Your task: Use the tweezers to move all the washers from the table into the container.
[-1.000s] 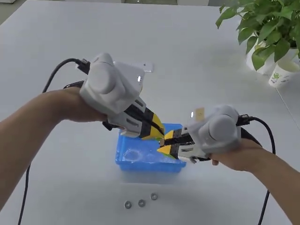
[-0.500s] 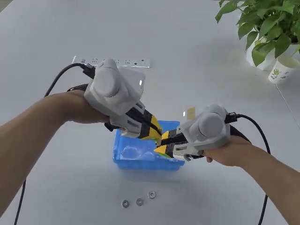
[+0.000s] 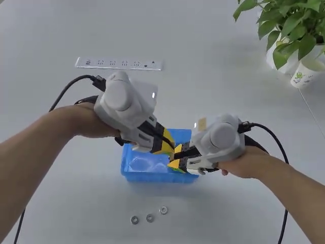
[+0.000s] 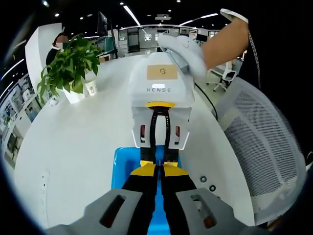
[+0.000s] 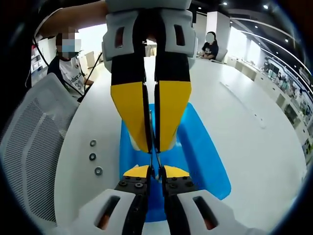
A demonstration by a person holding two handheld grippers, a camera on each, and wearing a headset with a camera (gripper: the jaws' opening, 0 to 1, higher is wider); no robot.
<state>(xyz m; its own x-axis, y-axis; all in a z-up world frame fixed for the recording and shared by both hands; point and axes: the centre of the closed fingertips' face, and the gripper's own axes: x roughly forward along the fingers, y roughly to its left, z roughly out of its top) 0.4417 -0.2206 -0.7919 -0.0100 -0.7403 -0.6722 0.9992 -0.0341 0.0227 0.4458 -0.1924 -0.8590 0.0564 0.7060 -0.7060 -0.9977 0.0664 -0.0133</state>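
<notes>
Above the blue container my two grippers meet tip to tip. The left gripper reaches in from the upper left, the right gripper from the right. In the right gripper view a thin metal sliver, apparently the tweezers, runs from the left gripper's yellow jaws down into my right gripper. Both pairs of jaws are closed to a narrow slit on it. The left gripper faces the right gripper's white body. Three washers lie in a short row on the table in front of the container, also visible as washers.
A white power strip lies at the back of the grey table. A potted plant with a white cup stands at the back right. Cables trail from both grippers. Bare table surrounds the container.
The head camera has tilted up, bringing the power strip into view. The grippers have stayed tip to tip over the container, with the right one drawn slightly closer.
</notes>
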